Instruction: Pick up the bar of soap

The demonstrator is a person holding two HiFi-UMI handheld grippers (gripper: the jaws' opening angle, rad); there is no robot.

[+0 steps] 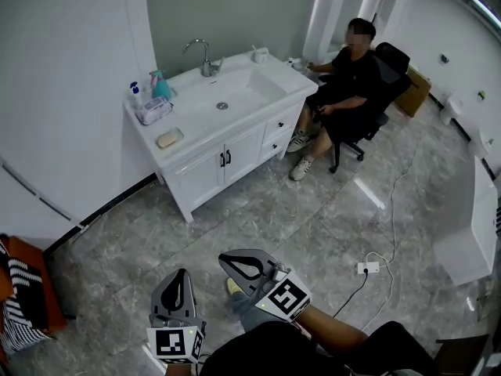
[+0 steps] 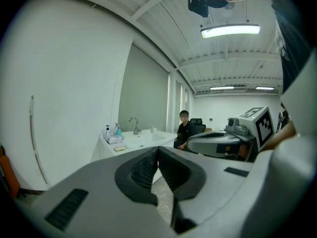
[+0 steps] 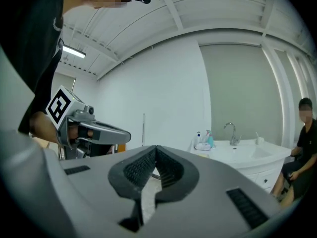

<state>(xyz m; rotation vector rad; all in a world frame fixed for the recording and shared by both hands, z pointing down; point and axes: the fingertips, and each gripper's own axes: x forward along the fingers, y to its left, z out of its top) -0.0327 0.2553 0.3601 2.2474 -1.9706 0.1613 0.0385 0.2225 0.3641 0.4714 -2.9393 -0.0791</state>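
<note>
I'm holding L claw [image 1: 181,275] & R claw [image 1: 225,259] both pinched together, empty, well away from soap [image 1: 169,139] sitting on worktop [image 1: 191,122].

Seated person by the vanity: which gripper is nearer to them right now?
Right. In the head view the right gripper is below and left of the seated person. The left gripper sits even farther left. Both are far off.
</note>
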